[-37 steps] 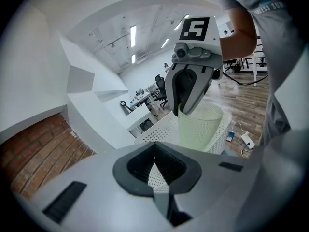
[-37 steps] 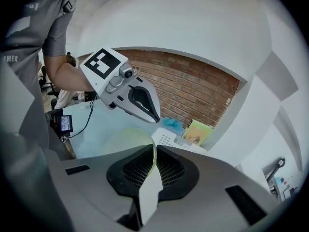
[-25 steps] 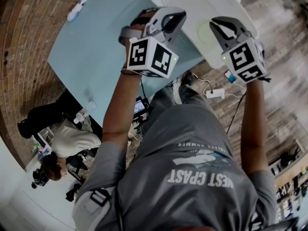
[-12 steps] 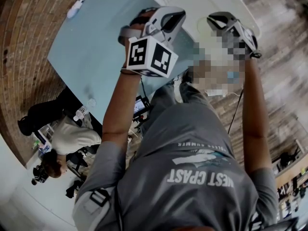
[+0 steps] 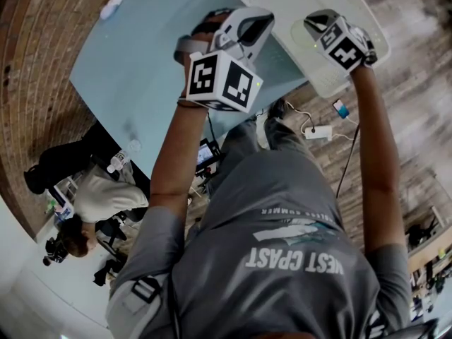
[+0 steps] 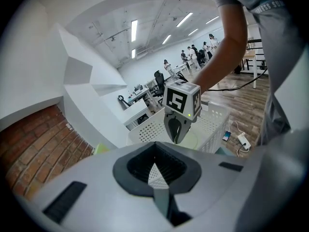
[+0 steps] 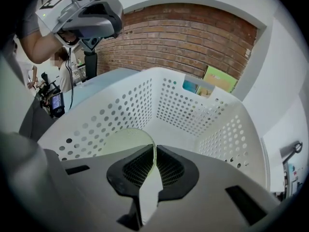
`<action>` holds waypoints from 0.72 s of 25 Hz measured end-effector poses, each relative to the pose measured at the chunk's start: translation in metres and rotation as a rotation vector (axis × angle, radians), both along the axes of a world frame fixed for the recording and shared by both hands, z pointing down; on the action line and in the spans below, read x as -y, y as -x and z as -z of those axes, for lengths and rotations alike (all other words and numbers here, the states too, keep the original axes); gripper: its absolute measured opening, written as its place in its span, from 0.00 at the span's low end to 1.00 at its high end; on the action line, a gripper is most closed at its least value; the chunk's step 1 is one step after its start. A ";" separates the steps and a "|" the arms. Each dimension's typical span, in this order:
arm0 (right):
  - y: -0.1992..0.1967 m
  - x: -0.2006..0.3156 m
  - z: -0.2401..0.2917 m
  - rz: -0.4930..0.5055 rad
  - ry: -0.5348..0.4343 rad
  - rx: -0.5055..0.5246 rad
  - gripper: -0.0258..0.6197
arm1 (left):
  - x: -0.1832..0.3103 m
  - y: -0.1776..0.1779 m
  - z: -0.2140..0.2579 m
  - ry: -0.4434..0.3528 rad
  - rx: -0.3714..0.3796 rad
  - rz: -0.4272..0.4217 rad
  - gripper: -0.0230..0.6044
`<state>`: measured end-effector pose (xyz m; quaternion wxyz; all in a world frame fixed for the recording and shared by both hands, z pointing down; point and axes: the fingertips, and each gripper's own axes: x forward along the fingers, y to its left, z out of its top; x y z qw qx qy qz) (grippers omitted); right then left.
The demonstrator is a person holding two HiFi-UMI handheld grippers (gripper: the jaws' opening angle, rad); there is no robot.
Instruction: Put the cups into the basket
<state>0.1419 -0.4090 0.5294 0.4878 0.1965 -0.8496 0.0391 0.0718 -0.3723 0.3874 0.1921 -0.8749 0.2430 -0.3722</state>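
we've got the right gripper (image 7: 153,151) jaws clamped on the pale green cup (image 7: 123,141) by its rim, over the white basket's (image 7: 193,108) inside. we'd lower it close to the bottom before letting go. left gripper (image 6: 155,166) jaws are closed on nothing, near the basket.

This is an open-plan office or lab workspace. Long strip lights (image 6: 133,30) run along a high white ceiling above rows of desks (image 6: 137,112) with office chairs (image 6: 159,79), and a group of people (image 6: 193,54) stands at the far end. One brick wall (image 7: 183,37) borders the pale blue tabletop (image 5: 141,55). A power strip (image 5: 318,133) lies on the wood plank floor (image 5: 417,119), and a seated person (image 5: 99,200) works among equipment nearby.
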 end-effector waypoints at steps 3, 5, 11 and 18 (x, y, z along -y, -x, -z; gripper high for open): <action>0.004 0.001 -0.009 0.025 0.020 -0.011 0.09 | -0.001 0.004 -0.002 0.003 0.000 0.004 0.04; 0.005 0.000 -0.017 0.041 0.040 -0.020 0.09 | -0.002 0.007 -0.004 0.006 0.000 0.008 0.04; 0.003 -0.010 -0.044 0.080 0.107 -0.068 0.09 | -0.004 0.016 -0.007 0.011 -0.004 0.017 0.04; -0.001 -0.022 -0.071 0.084 0.161 -0.101 0.09 | -0.008 0.025 -0.007 0.015 -0.012 0.024 0.04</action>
